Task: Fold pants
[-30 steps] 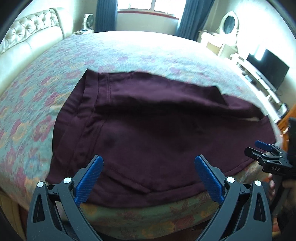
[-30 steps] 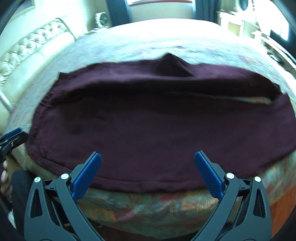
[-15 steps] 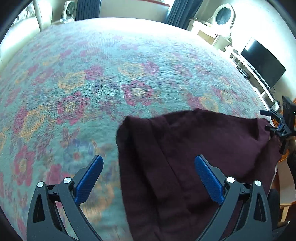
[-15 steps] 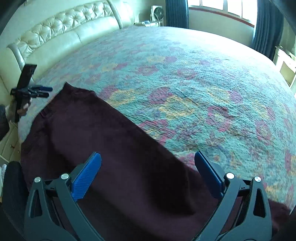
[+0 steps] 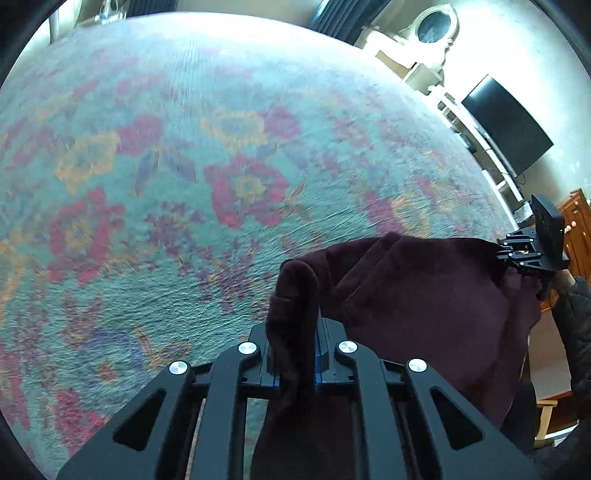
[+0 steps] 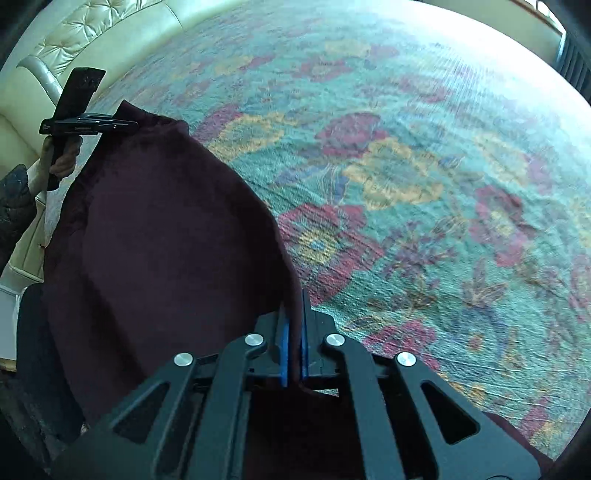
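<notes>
Lying along the near edge of the bed, the dark maroon soft-fabric pants [image 5: 424,302] are pinched at two points of their far edge, one by each gripper. The left gripper [image 5: 298,354] has just been closing; its blue-padded fingers [image 5: 317,365] now press together on a bunched, rounded fold of the cloth, which stands up above the jaws in a thick hump. The right gripper [image 6: 293,347] has likewise just been closing; its blue pads [image 6: 283,350] clamp a thinner single edge of the same garment. Between the two grips, the fabric curves in a loose arc with soft ridges near the left grip and a smoother, flatter span toward the right grip. The cloth looks matte and slightly fuzzy, uniformly dark, with no visible print. The garment rests on a teal woven bedspread with red, yellow and purple flowers [image 5: 221,155], which covers the rest of the bed beyond it. In the left wrist view, the right gripper appears at the far right corner of the pants, held by a hand in a dark sleeve [image 5: 576,314]. A cream tufted headboard [image 6: 92,33] stands at the bed's far side.
</notes>
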